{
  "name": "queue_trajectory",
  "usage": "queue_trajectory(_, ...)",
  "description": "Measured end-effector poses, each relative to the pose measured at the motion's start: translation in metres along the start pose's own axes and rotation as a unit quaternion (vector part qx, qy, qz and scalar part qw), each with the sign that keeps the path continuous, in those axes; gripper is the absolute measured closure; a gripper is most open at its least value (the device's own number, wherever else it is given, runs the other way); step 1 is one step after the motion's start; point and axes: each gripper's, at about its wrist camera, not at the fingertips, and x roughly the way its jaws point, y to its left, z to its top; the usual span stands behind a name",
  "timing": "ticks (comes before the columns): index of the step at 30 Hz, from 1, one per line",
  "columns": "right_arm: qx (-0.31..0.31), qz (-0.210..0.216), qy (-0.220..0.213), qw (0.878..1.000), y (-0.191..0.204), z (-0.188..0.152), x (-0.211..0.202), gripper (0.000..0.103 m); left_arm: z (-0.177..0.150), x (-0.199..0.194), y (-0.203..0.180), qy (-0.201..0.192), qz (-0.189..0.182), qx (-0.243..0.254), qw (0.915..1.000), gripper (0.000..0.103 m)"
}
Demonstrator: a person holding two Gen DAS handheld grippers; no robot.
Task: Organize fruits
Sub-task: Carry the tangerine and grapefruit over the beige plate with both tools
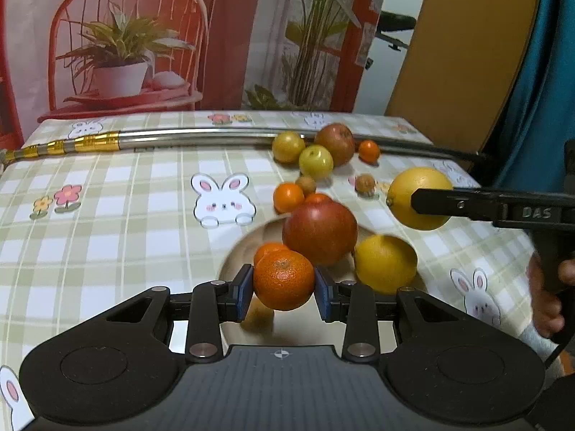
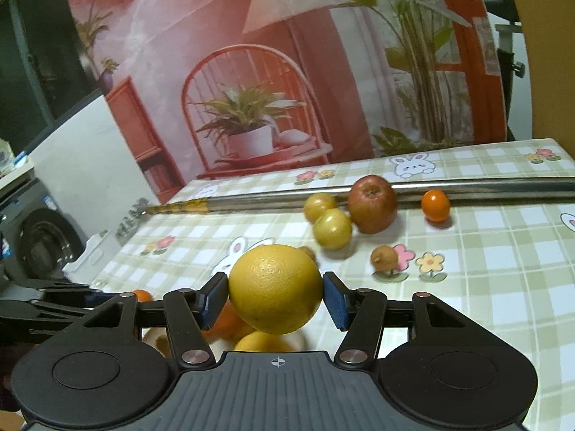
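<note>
Left fingers (image 1: 243,292) pinch a mandarin (image 1: 284,280), stem scar up; right fingers (image 2: 215,300) pinch a lemon (image 2: 275,289)

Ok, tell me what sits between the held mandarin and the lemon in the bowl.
In the left wrist view, the large red apple sits in the bowl between the mandarin in the left gripper and the lemon.

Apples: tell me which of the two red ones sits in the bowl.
The larger red apple nearest the left gripper sits in the bowl; the other apple lies on the tablecloth against the metal rod.
</note>
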Motion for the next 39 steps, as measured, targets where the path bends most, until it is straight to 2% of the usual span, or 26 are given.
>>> queue_trajectory(13, -0.009, 0.018, 0.040, 0.999, 0.026, -0.033, -0.025, 0.049, -0.022, -0.001, -0.003, 0.022, 0.006, 0.011, 0.9997, 0.065)
queue_trajectory(21, -0.029, 0.037, 0.080, 0.996, 0.038, -0.046, -0.014, 0.049, -0.027, 0.004, -0.005, 0.034, 0.006, 0.011, 0.9994, 0.065)
queue_trajectory(27, -0.032, 0.025, 0.107, 0.993, 0.039, -0.053, -0.002, 0.049, -0.027, 0.012, -0.003, 0.038, 0.016, 0.014, 0.9990, 0.065)
queue_trajectory(39, -0.047, 0.021, 0.122, 0.991, 0.040, -0.055, 0.011, 0.049, -0.017, 0.030, 0.001, 0.038, 0.040, 0.025, 0.9982, 0.065)
